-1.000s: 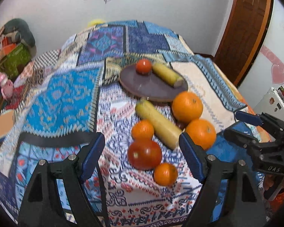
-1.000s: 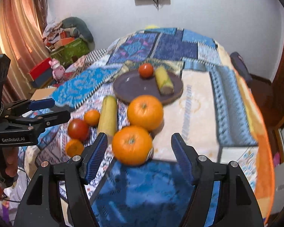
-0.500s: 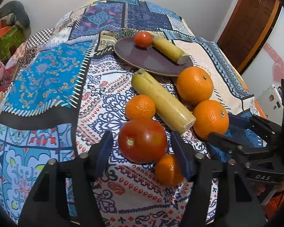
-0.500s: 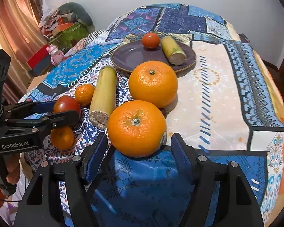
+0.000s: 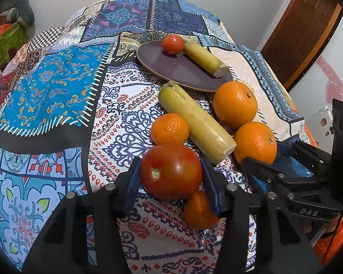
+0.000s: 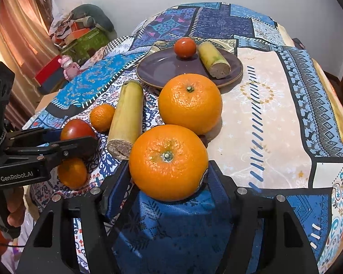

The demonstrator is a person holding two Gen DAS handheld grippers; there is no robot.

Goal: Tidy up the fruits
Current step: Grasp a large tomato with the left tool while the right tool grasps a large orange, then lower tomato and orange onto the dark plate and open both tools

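My left gripper (image 5: pixel 171 178) is shut on a large red tomato (image 5: pixel 171 171) on the patterned cloth. My right gripper (image 6: pixel 169 178) is shut on a big orange (image 6: pixel 168 162), also visible in the left wrist view (image 5: pixel 255 142). A second big orange (image 6: pixel 189 104) lies just beyond it. A long banana piece (image 6: pixel 125 123) lies between the fruits, with two small mandarins (image 6: pixel 102 117) (image 6: pixel 72 173) near the tomato (image 6: pixel 77 129). A purple plate (image 6: pixel 162 68) further back holds a small tomato (image 6: pixel 184 47) and a short banana piece (image 6: pixel 213 60).
The patchwork cloth (image 6: pixel 274 105) covers the whole table and falls off at its right and near edges. A pink toy (image 6: pixel 68 67), boxes and a curtain stand to the left of the table. A wooden door (image 5: pixel 301 29) is at the right.
Both grippers moved forward and closed: the left onto the large tomato, the right onto the near big orange. The other fruit has not moved.
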